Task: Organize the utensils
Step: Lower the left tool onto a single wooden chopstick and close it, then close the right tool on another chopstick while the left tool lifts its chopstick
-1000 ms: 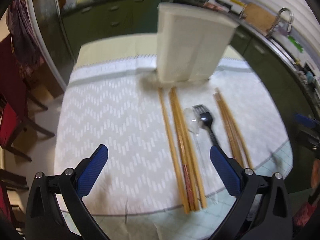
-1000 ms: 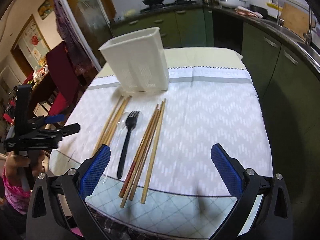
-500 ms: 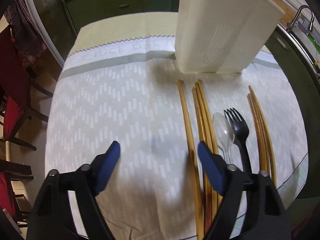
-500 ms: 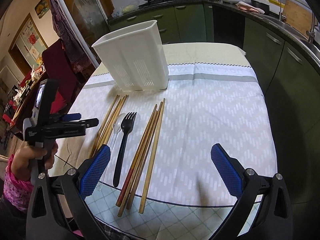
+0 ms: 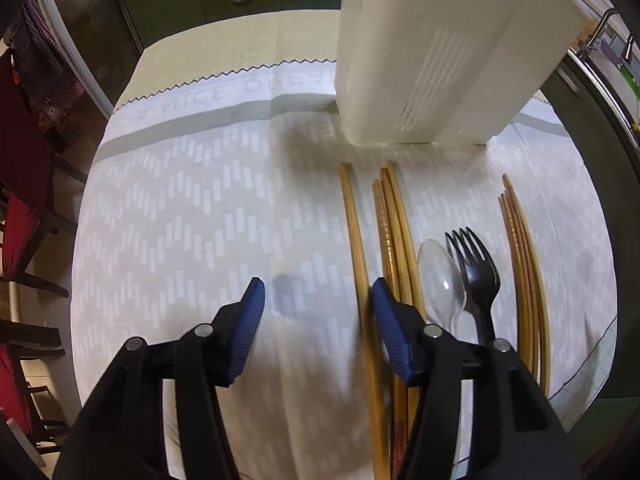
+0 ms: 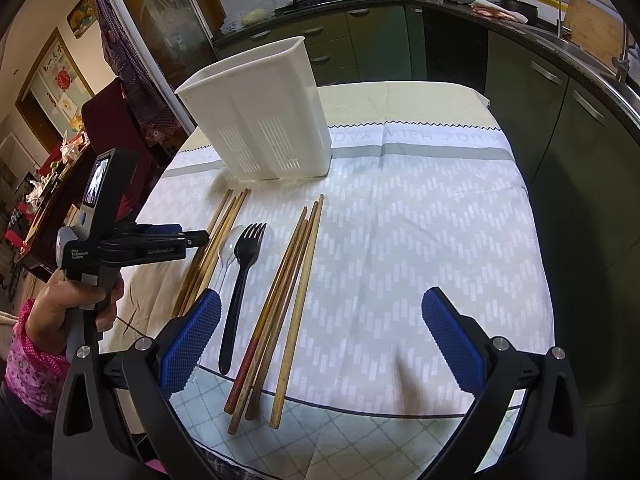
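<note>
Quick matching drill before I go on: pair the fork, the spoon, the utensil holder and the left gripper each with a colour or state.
Things:
1. fork
2. spoon
3. utensil holder
4. left gripper

Descriptions:
a. white, upright on the cloth
b. clear plastic
c. black, lying flat
d. jaws just been closing, nothing between them

Pairs: 1-c, 2-b, 3-a, 4-d

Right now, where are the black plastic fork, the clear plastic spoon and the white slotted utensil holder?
Black plastic fork (image 6: 249, 240), right wrist view, on its head below the tines.
Clear plastic spoon (image 5: 439, 276), left wrist view, on its bowl.
White slotted utensil holder (image 6: 260, 120), right wrist view, on its front wall.
</note>
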Demonstrator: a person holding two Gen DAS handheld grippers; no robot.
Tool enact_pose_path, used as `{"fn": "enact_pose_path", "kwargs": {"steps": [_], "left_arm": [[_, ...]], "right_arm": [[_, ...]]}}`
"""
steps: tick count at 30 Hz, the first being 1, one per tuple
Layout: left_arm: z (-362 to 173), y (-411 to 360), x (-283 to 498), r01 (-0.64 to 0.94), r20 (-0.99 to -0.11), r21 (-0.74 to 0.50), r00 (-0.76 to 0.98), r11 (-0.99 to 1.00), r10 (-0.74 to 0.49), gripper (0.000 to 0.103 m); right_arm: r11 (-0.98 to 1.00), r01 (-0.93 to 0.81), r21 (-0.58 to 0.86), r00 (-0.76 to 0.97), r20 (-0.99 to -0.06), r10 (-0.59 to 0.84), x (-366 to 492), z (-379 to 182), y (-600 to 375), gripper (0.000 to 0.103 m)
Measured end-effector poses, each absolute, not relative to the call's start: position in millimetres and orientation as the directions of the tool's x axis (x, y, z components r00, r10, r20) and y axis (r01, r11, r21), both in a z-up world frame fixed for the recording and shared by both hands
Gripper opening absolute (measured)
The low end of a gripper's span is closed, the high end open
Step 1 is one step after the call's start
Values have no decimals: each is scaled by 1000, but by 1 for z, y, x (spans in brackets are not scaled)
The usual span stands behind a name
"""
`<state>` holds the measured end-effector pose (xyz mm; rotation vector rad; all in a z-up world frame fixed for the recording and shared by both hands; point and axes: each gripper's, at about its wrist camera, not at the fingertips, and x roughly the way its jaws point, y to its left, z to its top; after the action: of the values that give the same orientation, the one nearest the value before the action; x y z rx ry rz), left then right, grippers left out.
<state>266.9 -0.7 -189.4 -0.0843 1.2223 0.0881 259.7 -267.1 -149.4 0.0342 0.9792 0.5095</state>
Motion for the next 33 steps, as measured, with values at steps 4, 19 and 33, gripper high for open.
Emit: {"fn": "enact_pose_path", "kwargs": {"steps": [4, 19, 33], "left_arm": [[-190, -8, 267, -106, -939, 12, 341, 994, 47, 53], [-188, 10, 266, -83, -950, -28, 312, 996, 0, 7], [-190, 21, 253, -44, -945, 14, 326, 999, 27, 7]], "right_arm": [[887, -396, 239, 445, -795, 412, 262, -152, -265, 99], [880, -456, 134, 352, -881, 317, 295, -158, -233, 99], [894, -441, 77, 144, -977, 155, 346, -204, -200, 51]]}}
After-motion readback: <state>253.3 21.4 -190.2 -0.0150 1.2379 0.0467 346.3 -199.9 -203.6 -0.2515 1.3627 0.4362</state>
